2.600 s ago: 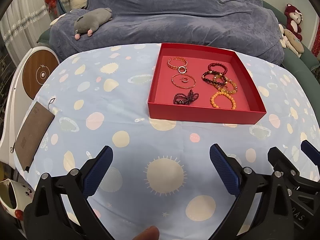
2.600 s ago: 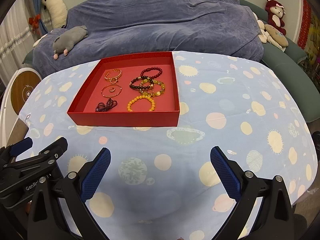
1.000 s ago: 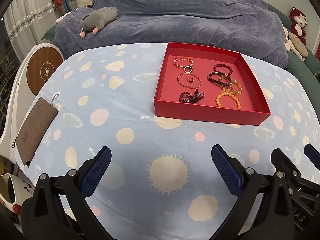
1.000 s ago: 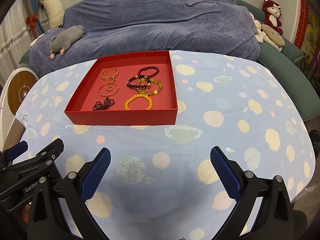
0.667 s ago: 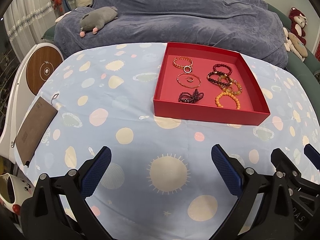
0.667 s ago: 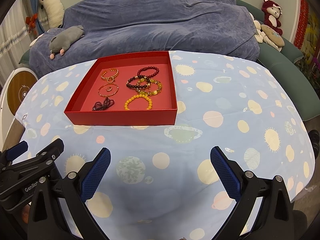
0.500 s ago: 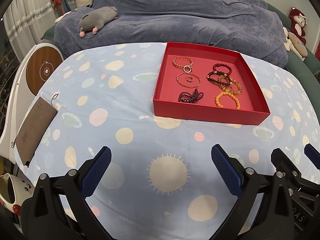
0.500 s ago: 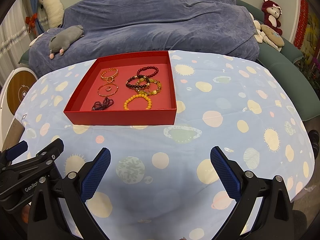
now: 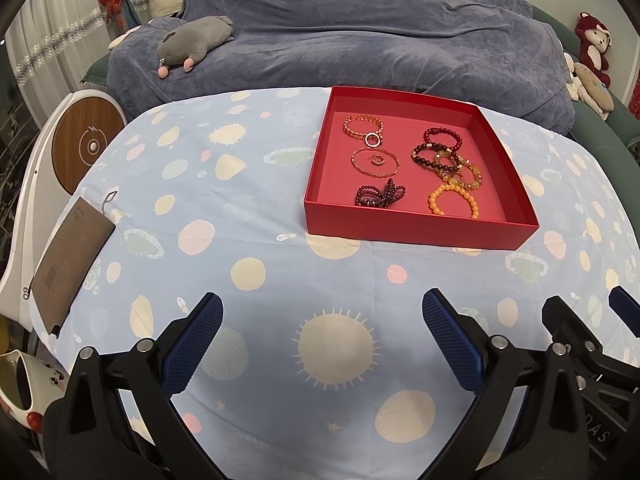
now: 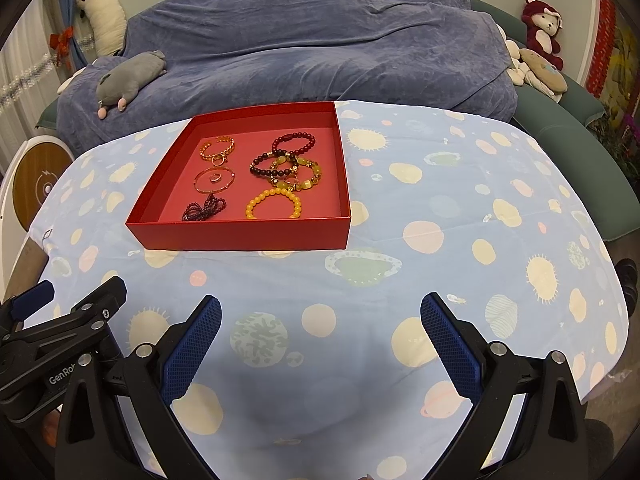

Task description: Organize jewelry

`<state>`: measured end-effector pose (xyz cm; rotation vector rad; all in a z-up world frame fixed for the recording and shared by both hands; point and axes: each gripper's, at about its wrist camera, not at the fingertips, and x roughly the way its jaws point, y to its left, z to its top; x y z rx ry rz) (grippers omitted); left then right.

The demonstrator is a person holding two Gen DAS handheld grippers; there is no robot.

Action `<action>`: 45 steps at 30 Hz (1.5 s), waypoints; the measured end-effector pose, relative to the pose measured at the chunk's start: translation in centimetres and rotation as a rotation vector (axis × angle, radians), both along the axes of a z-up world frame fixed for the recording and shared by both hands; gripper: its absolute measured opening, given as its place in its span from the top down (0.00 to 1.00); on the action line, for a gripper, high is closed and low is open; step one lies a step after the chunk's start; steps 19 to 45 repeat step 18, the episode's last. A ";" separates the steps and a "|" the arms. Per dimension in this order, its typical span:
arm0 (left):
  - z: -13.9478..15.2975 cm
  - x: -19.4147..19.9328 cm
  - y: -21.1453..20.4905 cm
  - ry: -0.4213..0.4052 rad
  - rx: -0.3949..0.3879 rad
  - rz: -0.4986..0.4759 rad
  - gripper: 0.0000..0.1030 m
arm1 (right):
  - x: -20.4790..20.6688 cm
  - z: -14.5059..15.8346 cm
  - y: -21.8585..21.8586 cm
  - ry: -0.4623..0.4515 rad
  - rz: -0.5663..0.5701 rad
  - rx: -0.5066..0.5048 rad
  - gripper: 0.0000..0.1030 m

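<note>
We hold both grippers low over the near edge of the tabletop (image 9: 248,216), side by side, w/ nothing in either. Left gripper (image 9: 322,334): jaws spread wide, blue pads (image 9: 192,344) well apart, only the patterned cloth between them. Right gripper (image 10: 320,334): same, wide open & empty; in the right wrist view the left gripper's black frame shows at bottom left.

Red box (image 9: 416,230) sits on the tabletop toward the far edge, approx. centre, well apart from both grippers. All the jewelry is inside it. Far-left corner of the box: gold chain bracelet (image 9: 362,124) w/ a small ring clasp. Just nearer: thin gold bangle (image 9: 376,163) w/ a small ring (image 9: 377,159) lying inside its loop. Near-left: dark purple bead strand (image 9: 380,196), bunched up. Far-right: dark red bead bracelet (image 9: 442,136), touching a darker bead bracelet (image 9: 434,157), which overlaps a yellow-brown stone bracelet (image 9: 460,170). Near-right: orange bead bracelet (image 9: 452,199), apart from the purple strand.

Brown pouch (image 9: 70,256) lies at the left edge of the tabletop. Beyond the far edge, a blue-covered sofa (image 10: 320,40) w/ a grey plush toy (image 10: 130,74).
</note>
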<state>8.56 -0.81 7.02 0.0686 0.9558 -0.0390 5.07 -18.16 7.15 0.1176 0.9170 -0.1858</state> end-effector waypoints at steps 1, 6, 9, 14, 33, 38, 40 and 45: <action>0.0 0.0 -0.1 0.001 0.002 -0.004 0.07 | 0.0 0.0 0.0 0.001 0.000 -0.001 0.07; 0.1 0.1 -0.4 -0.012 0.018 -0.021 0.08 | -0.1 0.0 -0.1 0.000 -0.002 0.000 0.07; 0.2 0.1 -0.5 -0.015 0.018 -0.025 0.08 | -0.1 0.0 -0.1 -0.001 -0.004 0.000 0.07; 0.2 0.1 -0.6 -0.021 0.023 -0.030 0.08 | -0.2 -0.1 -0.3 0.002 -0.006 -0.001 0.07; 0.2 0.1 -0.7 -0.026 0.027 -0.031 0.08 | -0.3 -0.2 -0.7 0.003 -0.008 -0.003 0.07; 0.2 0.1 -0.7 -0.026 0.027 -0.031 0.08 | -0.3 -0.2 -0.7 0.003 -0.008 -0.003 0.07; 0.2 0.1 -0.7 -0.026 0.027 -0.031 0.08 | -0.3 -0.2 -0.7 0.003 -0.008 -0.003 0.07; 0.2 0.1 -0.7 -0.026 0.027 -0.031 0.08 | -0.3 -0.2 -0.7 0.003 -0.008 -0.003 0.07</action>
